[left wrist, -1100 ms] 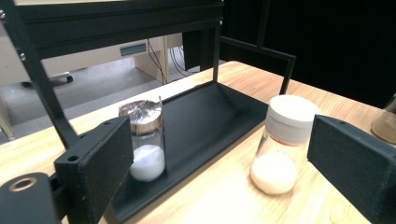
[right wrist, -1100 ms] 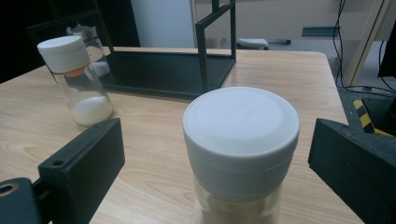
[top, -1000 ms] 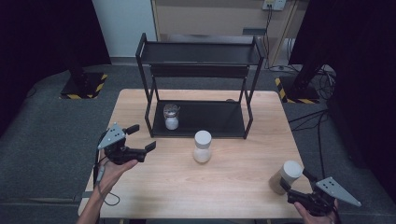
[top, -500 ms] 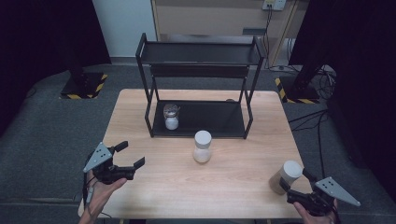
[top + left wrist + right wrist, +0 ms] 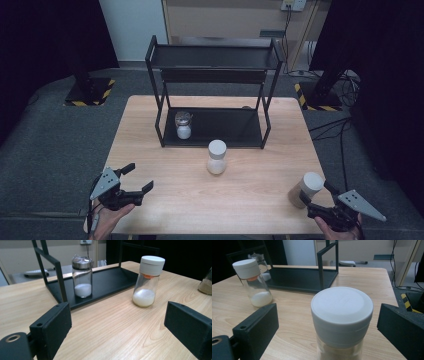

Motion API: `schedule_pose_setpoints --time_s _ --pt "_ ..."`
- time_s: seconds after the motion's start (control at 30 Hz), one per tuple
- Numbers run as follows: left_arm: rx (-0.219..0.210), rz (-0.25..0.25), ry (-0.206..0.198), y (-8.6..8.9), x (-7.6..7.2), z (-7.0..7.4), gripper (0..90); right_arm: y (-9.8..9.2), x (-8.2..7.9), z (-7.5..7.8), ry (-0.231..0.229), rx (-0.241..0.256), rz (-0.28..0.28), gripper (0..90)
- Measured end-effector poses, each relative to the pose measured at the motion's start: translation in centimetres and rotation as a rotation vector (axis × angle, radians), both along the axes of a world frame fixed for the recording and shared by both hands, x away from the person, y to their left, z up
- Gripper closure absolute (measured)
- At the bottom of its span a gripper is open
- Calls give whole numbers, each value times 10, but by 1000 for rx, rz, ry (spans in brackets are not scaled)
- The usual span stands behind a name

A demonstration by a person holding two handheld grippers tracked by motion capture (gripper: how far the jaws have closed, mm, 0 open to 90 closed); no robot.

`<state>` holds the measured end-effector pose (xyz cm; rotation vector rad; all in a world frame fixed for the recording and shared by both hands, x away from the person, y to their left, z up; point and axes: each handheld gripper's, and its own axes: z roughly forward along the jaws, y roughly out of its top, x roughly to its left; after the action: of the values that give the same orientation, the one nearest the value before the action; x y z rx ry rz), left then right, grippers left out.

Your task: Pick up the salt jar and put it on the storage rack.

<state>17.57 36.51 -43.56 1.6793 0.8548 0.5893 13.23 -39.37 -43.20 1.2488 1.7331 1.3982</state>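
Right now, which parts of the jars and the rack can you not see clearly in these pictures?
- Brown-powder jar: base cut off by the bottom edge of the right gripper view.
- Steel-lidded jar: mostly hidden behind the white-capped jar in the right gripper view.
- Rack: top shelf cut off by the upper edge of the left gripper view.

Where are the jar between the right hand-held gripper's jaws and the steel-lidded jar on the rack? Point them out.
white-capped jar (image 5: pixel 342 305), right gripper view, on its white cap.
steel-lidded jar (image 5: pixel 82 277), left gripper view, on its glass wall.

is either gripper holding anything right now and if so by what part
Nothing is held. The left gripper is open over bare table; the right gripper is open around the tan jar, not clamped.
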Motion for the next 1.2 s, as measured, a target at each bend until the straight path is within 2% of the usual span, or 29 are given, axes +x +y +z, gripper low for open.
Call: schedule_pose_setpoints --time_s 0.13,0.23,0.3,0.5,0.63,1.2 --pt "-9 8 12 3 -6 -6 65 0 0 0 -1 0 0 37" --pt "4 13 10 3 -9 -9 68 0 0 0 0 -1 0 37" --pt "-5 16 19 5 -10 -13 68 0 0 0 -1 -1 1 37" --pt "9 14 36 5 -9 -21 69 0 -1 0 -3 -2 2 37" --pt "11 7 24 6 -10 -22 68 0 -1 0 -3 -3 5 37" --pt "14 -9 28 6 -8 -22 66 0 0 0 -1 -1 5 37"
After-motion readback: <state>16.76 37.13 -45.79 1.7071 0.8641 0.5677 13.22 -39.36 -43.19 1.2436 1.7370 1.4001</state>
